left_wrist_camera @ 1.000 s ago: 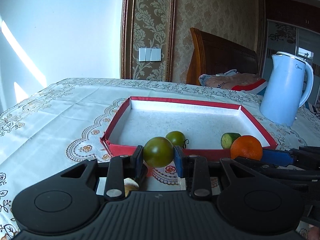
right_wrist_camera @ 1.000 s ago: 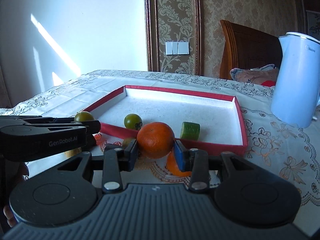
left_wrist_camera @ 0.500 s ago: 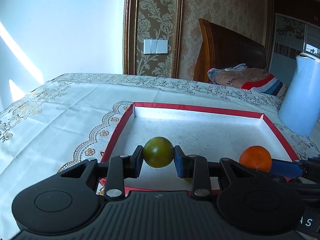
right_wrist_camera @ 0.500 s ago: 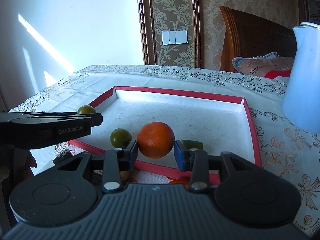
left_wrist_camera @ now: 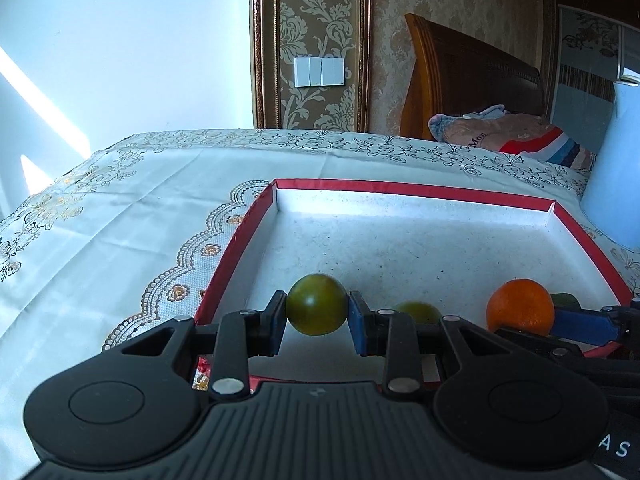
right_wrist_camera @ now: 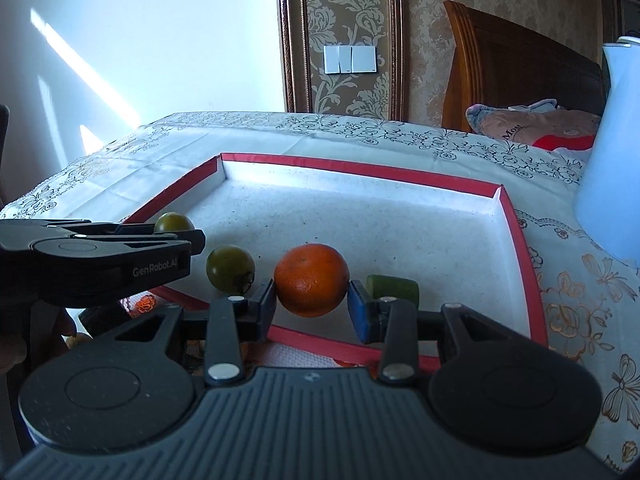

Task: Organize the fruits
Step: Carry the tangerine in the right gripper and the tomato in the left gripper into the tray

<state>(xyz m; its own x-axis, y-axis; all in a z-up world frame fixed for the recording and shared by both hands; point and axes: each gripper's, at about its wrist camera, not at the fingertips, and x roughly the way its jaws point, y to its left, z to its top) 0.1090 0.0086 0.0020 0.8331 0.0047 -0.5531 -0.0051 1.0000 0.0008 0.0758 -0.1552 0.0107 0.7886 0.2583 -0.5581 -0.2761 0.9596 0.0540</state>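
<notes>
A green tomato [left_wrist_camera: 317,309] sits clamped between the pads of the left gripper [left_wrist_camera: 317,312], held above the near left part of the red-rimmed tray [left_wrist_camera: 236,256]. An orange [right_wrist_camera: 311,279] is pinched the same way in the right gripper [right_wrist_camera: 312,304], over the tray's near edge toward the middle. Both loads are clear of the white tray floor (neither fruit touches it, as far as the views show). A second green tomato [right_wrist_camera: 230,268] lies inside the tray by the near edge, between the two grippers, and a cut green piece [right_wrist_camera: 393,287] rests just right of the orange, partly hidden by a finger. The tray stands on a floral tablecloth [left_wrist_camera: 120,216]. A pale blue kettle [right_wrist_camera: 612,160] stands off the tray's far right corner, near the table's right edge.
</notes>
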